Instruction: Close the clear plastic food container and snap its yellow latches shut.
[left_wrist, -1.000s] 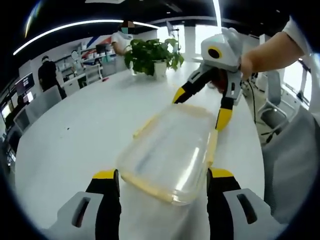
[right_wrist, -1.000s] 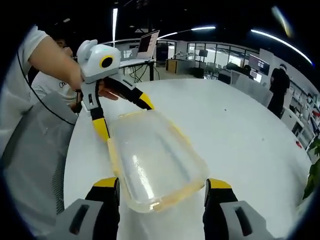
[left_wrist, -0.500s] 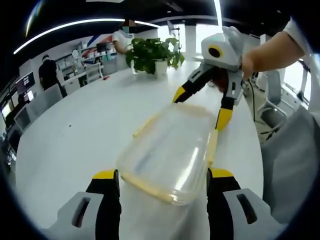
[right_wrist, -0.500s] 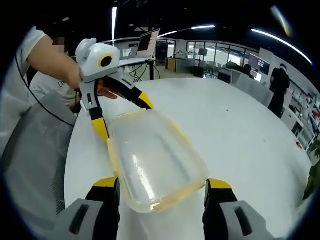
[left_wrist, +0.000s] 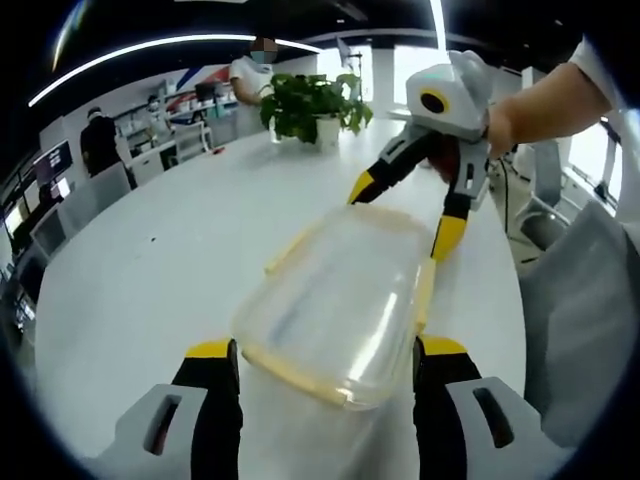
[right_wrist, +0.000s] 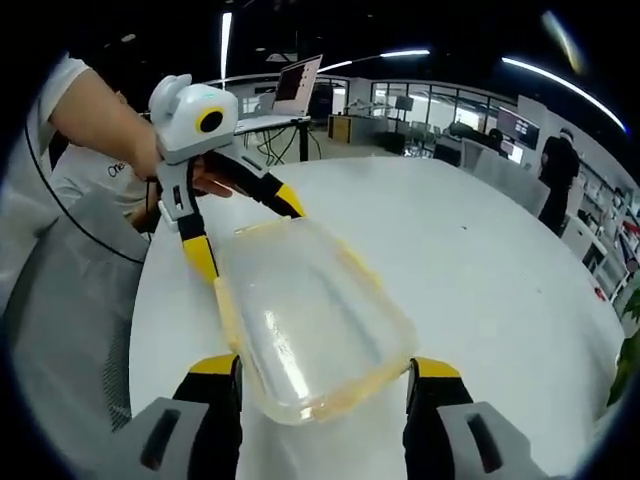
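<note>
The clear plastic food container lies on the white worktop, lid apparently down. The left gripper and the right gripper face each other over it, fingers spread at opposite ends. A potted plant stands well beyond the container.

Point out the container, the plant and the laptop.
container (left_wrist: 335, 305), left gripper view, middle of clear lid.
plant (left_wrist: 312, 103), left gripper view, its leaves.
laptop (right_wrist: 300, 87), right gripper view, its screen.
</note>
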